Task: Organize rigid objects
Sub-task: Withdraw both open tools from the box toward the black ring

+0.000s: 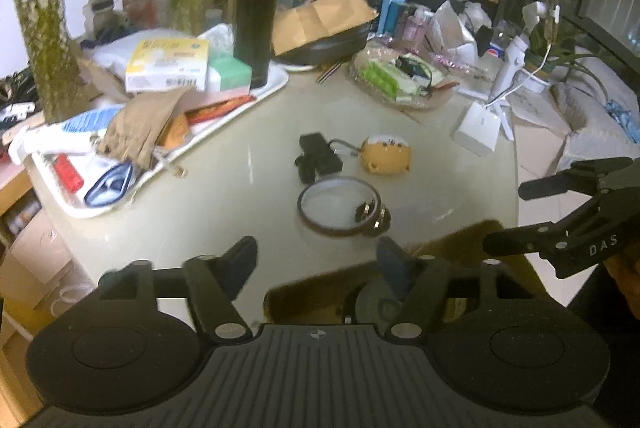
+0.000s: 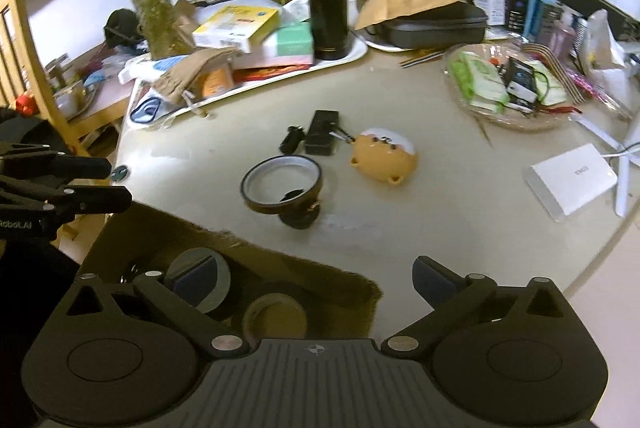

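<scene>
On the table, the left gripper stands partly open and empty over a cardboard box holding tape rolls. Ahead of both grippers lie a tape ring, a black case and an orange toy. The right gripper gapes wide, holding nothing.

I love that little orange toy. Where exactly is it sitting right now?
In both wrist views the orange toy lies on the bare middle of the table, just right of the small black box and beyond the tape ring.
</scene>
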`<state>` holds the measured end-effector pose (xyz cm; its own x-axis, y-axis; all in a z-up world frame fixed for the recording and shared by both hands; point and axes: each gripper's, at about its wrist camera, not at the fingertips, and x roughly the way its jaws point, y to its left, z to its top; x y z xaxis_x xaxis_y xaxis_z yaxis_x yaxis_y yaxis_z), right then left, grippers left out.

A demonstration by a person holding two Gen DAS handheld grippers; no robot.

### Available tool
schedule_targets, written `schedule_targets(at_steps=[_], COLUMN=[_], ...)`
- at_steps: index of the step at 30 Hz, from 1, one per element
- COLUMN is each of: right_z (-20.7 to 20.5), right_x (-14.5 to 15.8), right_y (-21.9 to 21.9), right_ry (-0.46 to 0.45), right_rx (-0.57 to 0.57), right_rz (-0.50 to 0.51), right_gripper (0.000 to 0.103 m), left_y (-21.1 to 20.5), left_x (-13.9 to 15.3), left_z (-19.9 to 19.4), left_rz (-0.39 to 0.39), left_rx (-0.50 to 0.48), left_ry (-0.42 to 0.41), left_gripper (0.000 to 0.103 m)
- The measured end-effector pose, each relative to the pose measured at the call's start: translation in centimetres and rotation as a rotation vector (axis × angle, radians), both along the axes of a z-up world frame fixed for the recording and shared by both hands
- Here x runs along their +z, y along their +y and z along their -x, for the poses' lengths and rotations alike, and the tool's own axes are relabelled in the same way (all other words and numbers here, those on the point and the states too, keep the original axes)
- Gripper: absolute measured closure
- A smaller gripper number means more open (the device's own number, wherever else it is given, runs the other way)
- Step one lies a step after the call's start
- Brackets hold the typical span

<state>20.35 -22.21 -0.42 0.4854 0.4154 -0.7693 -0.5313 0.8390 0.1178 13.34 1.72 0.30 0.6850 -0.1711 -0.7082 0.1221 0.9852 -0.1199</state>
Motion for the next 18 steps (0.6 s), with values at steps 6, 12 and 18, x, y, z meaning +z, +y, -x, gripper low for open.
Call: schedule_targets(at_steps=[6, 12, 18], right_z=[-0.9, -2.1, -2.7], right_x=[1.3, 3.8, 4.4], right_y=[-0.9, -2.0, -3.2], right_ry=[-0.008, -0.055, -0.079], right_rx=[-0.026, -0.049, -0.081], right_rz=[0.003, 0.024, 0.025], right_gripper=[0.000, 0.000, 0.000], left_y=[-0.6, -1.1, -1.6], left_x=[0.5, 1.0, 0.2], left_z=[-2.3, -4.5, -6.3], left_rz=[0.006, 0.019, 0.038], left_rx=[-0.026, -0.045, -0.048], left_ry=[0.004, 0.018, 0.074], left_gripper=[0.036, 0.026, 0.021])
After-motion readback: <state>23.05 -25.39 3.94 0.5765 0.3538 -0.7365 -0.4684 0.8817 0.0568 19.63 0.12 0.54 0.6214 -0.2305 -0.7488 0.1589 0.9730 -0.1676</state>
